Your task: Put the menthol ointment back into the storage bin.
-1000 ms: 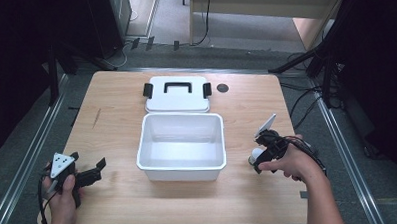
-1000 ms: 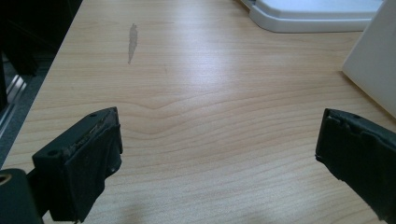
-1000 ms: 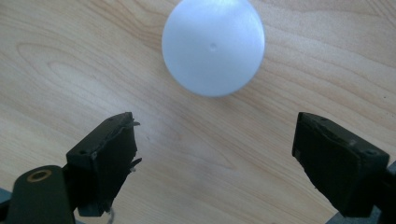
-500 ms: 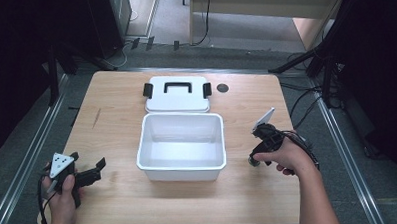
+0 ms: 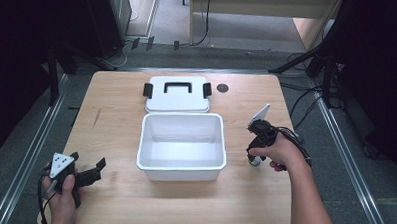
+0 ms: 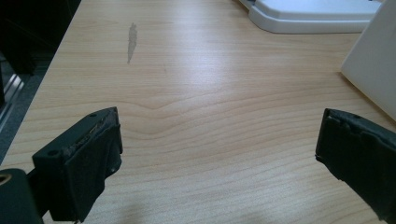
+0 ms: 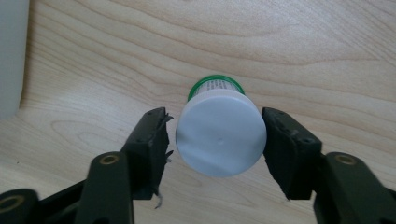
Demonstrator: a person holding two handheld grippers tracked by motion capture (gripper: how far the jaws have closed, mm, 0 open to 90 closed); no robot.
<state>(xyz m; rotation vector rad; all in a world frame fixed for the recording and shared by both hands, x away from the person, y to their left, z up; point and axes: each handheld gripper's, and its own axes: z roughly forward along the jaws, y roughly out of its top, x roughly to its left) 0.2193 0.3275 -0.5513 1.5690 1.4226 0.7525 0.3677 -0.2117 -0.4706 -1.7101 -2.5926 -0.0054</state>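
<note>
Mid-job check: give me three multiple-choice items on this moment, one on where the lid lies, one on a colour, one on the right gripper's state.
1. Where does the white lid lie?
A. On the table behind the white bin
B. Clipped on the bin
C. Inside the bin

2. What colour is the band under the bottle's white cap?
A. Red
B. Green
C. Blue

3. How is the right gripper?
A. Clamped on the bin rim
B. Shut on nothing
C. Open, jaws either side of the bottle cap

Answers: 1 A, the lid rests flat beyond the open bin. 2 B, a green rim shows past the cap. 3 C, a gap shows between the left jaw and the cap.
</note>
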